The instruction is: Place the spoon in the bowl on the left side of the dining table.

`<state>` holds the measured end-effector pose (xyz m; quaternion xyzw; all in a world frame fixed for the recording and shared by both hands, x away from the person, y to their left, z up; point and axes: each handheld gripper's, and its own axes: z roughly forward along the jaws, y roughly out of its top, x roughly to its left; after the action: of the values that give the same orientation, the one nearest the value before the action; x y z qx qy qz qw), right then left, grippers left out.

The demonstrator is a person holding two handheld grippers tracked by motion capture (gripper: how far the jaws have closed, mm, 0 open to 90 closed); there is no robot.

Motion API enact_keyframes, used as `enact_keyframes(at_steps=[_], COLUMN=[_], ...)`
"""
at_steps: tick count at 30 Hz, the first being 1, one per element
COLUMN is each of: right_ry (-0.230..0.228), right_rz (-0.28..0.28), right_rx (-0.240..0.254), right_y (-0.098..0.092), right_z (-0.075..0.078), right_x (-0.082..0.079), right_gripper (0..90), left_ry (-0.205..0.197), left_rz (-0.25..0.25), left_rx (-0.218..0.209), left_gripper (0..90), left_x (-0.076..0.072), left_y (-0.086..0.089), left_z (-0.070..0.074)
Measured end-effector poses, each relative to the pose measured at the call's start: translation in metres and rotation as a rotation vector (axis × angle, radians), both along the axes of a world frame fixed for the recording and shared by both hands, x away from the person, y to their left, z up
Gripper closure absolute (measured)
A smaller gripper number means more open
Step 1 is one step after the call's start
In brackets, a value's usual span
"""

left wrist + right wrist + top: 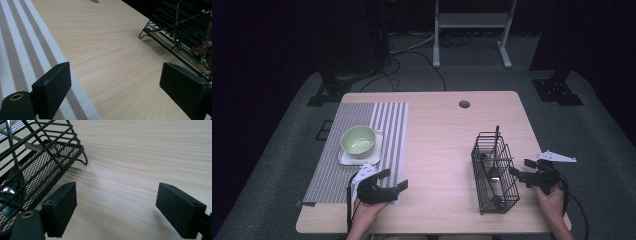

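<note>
Table (442, 130) lit from above, surroundings dark, soft shadows, gripper views sharp, slight grain

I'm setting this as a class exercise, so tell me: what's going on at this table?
A person holds a gripper in each hand over a wooden table. The left gripper sits open beside the striped mat, empty. The right gripper is open next to the wire basket of cutlery. A green bowl rests on a white plate.

Left hand-held gripper (392, 180) and right hand-held gripper (521, 168) gape empty.
</note>
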<state>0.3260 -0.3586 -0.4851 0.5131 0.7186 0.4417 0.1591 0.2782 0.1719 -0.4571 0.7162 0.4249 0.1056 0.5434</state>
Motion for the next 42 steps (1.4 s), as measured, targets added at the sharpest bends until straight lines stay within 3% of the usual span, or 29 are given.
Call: enact_keyframes(at_steps=[18, 38, 42], right_ry=[-0.009, -0.010, -0.010], right_rz=[-0.001, -0.001, -0.002], right_rx=[-0.013, -0.008, -0.004], right_y=[0.001, 0.001, 0.000], right_z=[0.000, 0.000, 0.000], right_x=[-0.001, -0.001, -0.001], right_gripper=[16.0, 16.0, 16.0], left_ry=[-0.013, -0.016, -0.034], left_rz=[-0.031, -0.040, -0.046], left_rx=[-0.016, -0.004, 0.019], left_gripper=[9.5, 7.6, 7.3], left_x=[-0.004, -0.005, -0.007], left_y=[-0.014, -0.027, -0.030], left_z=[0.008, 0.010, 0.011])
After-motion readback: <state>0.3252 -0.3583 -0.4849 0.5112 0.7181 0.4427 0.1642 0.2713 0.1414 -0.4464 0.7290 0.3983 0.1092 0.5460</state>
